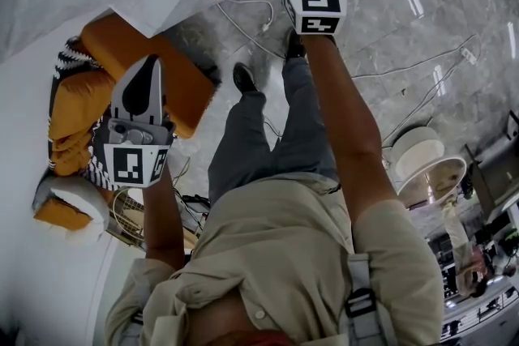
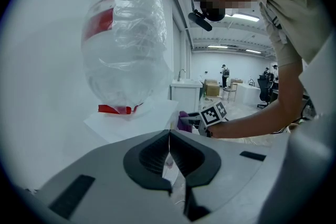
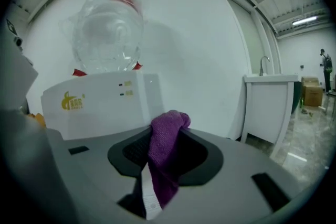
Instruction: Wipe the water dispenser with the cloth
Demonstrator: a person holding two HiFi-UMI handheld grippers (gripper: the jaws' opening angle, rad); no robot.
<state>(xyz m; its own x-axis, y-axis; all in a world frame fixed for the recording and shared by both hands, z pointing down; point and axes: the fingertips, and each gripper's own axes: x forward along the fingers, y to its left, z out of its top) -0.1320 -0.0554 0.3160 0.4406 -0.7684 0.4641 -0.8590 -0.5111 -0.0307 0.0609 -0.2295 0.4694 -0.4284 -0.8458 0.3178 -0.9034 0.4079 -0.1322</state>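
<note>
Right hand-held gripper (image 3: 169,131) clamped on cloth (image 3: 164,162), left hand-held gripper (image 2: 169,138) pressed together, water dispenser (image 3: 100,98) partly hidden

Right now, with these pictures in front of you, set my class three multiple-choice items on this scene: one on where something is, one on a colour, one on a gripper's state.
1. Where is the clear bottle?
A. on top of the water dispenser
B. on the floor
C. in a sink

2. What colour is the cloth?
A. yellow
B. purple
C. green

3. How do the jaws of the left gripper stand?
A. wide apart
B. shut on the cloth
C. together, with nothing between them

Answers:
1 A: both gripper views show the clear bottle standing neck-down on the dispenser's white top.
2 B: purple fabric hangs between the jaws of the right gripper.
3 C: the left gripper view shows the jaws meeting along a thin line, with nothing held.
</note>
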